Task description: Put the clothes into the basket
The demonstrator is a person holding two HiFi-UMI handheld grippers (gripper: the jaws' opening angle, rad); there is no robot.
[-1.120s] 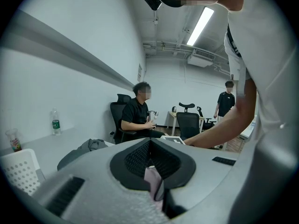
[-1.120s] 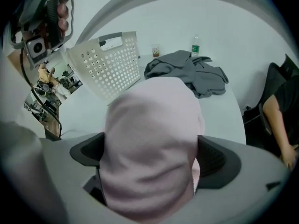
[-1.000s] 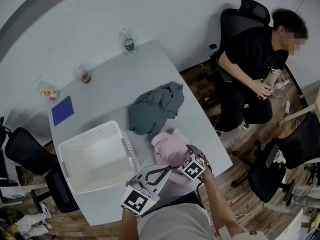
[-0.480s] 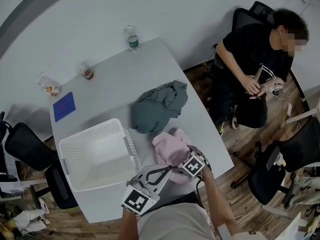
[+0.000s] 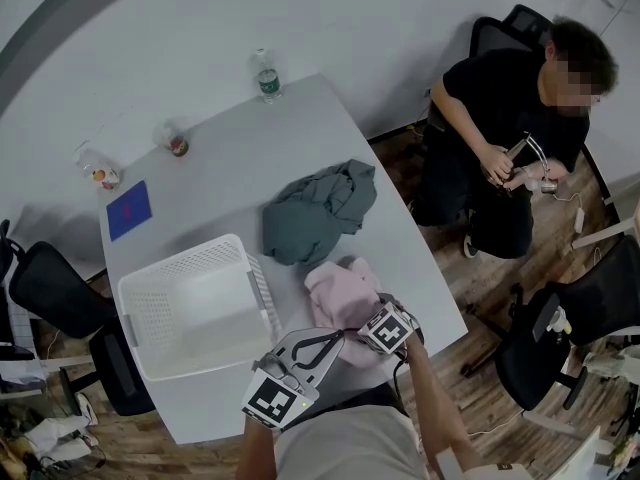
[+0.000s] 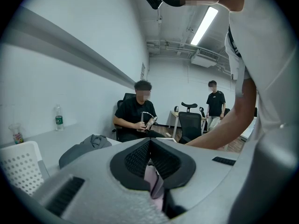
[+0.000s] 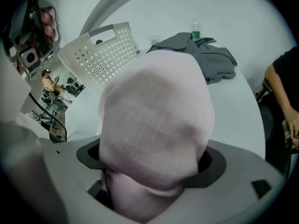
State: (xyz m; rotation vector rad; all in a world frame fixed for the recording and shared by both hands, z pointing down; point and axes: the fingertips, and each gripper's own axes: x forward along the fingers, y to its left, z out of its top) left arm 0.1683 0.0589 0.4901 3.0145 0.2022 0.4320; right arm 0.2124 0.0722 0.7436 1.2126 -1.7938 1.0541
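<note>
At the tabletop's [image 5: 220,168] near edge, beside the basket [image 5: 258,293], the pink garment [image 5: 340,296] looks soft and light (it will droop). The right gripper [image 5: 372,318] has just been closing on its bunched middle, and the left gripper [image 6: 149,146] pinches a fold.

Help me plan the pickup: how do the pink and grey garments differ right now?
The pink garment is a smaller bunch; the grey garment spreads wider. The pink garment sits near the table's front edge, the grey garment mid-table. The pink garment fills the right gripper, whose jaws have just been closing on it; the grey garment lies untouched. Both are crumpled on the table, outside the basket.
</note>
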